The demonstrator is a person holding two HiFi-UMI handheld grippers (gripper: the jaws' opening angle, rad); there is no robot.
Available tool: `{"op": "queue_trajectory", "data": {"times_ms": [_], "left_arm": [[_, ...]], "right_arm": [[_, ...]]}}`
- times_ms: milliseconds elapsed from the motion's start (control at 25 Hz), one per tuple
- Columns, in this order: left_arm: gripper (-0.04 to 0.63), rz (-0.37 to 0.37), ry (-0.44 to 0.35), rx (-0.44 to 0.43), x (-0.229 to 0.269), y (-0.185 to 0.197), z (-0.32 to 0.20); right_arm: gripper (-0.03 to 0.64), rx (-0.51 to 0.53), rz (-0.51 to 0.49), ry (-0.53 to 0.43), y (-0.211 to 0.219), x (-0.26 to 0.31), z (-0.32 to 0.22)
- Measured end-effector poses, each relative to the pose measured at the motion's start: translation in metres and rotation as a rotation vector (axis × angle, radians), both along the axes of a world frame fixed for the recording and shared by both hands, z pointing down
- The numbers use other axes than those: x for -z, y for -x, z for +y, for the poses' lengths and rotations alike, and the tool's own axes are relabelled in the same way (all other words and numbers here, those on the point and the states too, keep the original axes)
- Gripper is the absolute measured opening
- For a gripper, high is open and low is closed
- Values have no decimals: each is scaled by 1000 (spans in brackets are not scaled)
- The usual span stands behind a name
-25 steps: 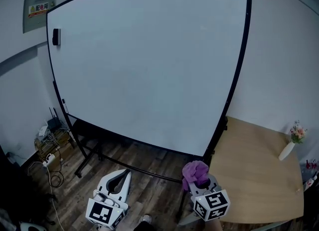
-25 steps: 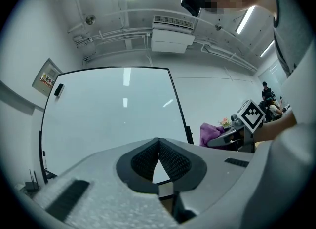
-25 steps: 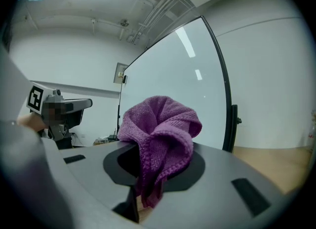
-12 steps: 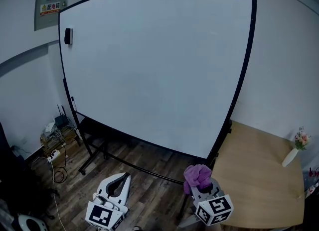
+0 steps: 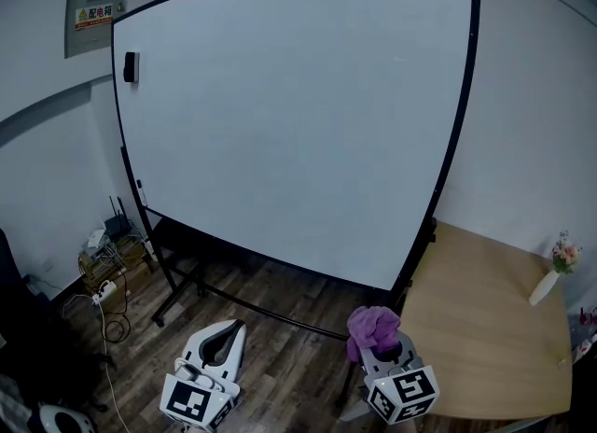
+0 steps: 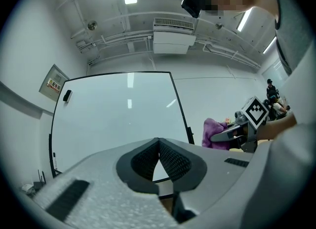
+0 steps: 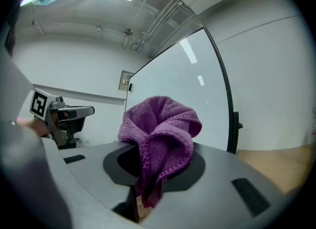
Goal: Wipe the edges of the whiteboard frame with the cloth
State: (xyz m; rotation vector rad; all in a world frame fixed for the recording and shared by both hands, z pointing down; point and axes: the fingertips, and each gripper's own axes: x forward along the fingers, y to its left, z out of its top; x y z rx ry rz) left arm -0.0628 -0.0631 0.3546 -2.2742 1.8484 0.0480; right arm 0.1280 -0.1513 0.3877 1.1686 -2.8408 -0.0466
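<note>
Whiteboard: large white board in a thin black frame [image 5: 298,123], standing on a black stand against the grey wall.
Cloth: crumpled purple knitted cloth [image 5: 371,327], bunched above the right claw [image 5: 377,351], low and just before the board's lower right corner, not touching the frame.
Right claw: clamped on the cloth, a fold hanging down between the pads.
Left claw: white claw [image 5: 229,328] held low over the dark wood floor [image 5: 280,328], well apart from the right one; pads pressed together at the tips, nothing between them.
Surface: light wooden surface [image 5: 485,328] right of the board, carrying a small white vase of flowers [image 5: 544,284] at its far edge.
</note>
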Motion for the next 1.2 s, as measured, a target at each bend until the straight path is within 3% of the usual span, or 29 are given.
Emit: {"op": "queue_trajectory", "data": {"times_ms": [760, 1200], "left_arm": [[17, 31, 41, -51, -14, 23, 55], [17, 36, 13, -100, -11, 27, 74]], "right_arm": [[80, -41, 15, 19, 27, -11, 67], [80, -82, 18, 11, 32, -7, 98]]}}
